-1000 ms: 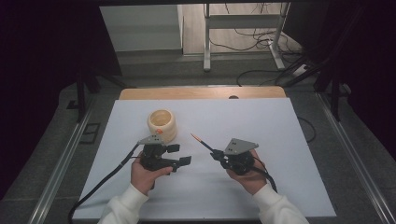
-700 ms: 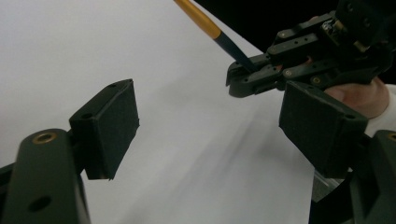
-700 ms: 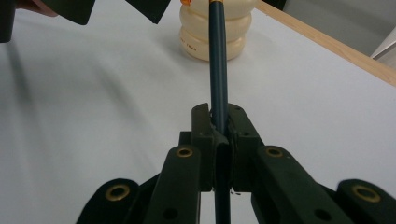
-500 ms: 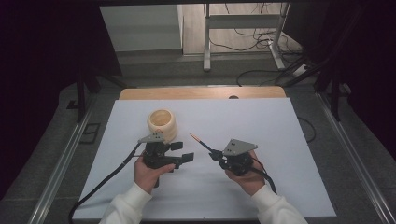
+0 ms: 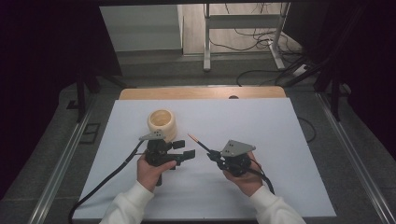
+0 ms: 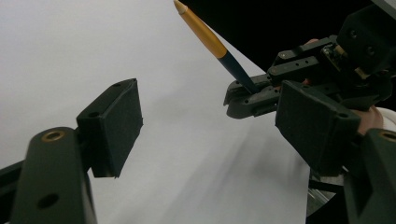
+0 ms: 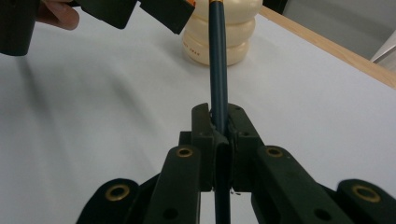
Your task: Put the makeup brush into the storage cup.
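Note:
My right gripper [image 5: 212, 153] is shut on a dark blue pencil [image 5: 198, 141] that has an orange-gold end and points up and left, off the table. In the right gripper view the pencil [image 7: 218, 60] runs straight out from between the closed jaws of the gripper [image 7: 219, 121]. My left gripper [image 5: 186, 149] is open just left of the pencil. Its jaws have just been closing a little, with nothing between them. In the left gripper view, the pencil [image 6: 210, 42] and the right gripper [image 6: 243, 95] lie beyond the wide gap of the left gripper [image 6: 215, 130].
A cream ribbed cup [image 5: 162, 123] stands upright on the white table top [image 5: 280, 140], just behind my left hand. It is also in the right gripper view [image 7: 219, 32], behind the pencil. A wooden strip edges the table's far side.
The left gripper has edged slightly toward the pencil. The right hand and the pencil have held still.

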The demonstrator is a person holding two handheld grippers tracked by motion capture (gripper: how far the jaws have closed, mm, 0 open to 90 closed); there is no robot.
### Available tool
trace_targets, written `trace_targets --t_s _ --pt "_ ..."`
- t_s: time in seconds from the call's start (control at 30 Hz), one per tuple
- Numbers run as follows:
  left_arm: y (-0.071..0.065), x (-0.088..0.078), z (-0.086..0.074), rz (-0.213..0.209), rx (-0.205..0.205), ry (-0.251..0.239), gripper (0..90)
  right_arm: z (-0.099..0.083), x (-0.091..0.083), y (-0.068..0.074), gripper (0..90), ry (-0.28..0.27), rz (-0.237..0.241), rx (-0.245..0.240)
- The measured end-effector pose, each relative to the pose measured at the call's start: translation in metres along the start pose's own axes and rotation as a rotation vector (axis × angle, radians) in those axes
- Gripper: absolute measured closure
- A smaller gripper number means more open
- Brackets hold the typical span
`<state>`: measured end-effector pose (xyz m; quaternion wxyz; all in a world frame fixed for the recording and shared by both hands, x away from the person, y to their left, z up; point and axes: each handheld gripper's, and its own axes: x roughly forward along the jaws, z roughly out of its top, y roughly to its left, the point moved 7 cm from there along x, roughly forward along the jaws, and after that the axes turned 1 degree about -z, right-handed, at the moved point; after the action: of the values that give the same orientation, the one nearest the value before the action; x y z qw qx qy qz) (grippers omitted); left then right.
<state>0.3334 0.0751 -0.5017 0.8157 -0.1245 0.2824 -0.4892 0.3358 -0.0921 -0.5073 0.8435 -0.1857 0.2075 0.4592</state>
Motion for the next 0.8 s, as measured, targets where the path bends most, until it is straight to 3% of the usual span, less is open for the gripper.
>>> trace_targets --t_s 0.47,0.63,0.8 --pt "-0.003 0.012 0.005 -0.006 0.006 0.002 26.0 0.001 0.004 0.003 83.9 -0.010 0.003 -0.001" --pt "-0.001 0.015 0.006 -0.021 -0.005 -0.019 33.1 0.001 0.006 0.003 83.8 -0.014 0.004 -0.001" --pt "-0.002 0.016 0.010 -0.076 -0.017 -0.050 44.3 0.001 0.008 0.004 83.8 -0.018 0.009 0.003"
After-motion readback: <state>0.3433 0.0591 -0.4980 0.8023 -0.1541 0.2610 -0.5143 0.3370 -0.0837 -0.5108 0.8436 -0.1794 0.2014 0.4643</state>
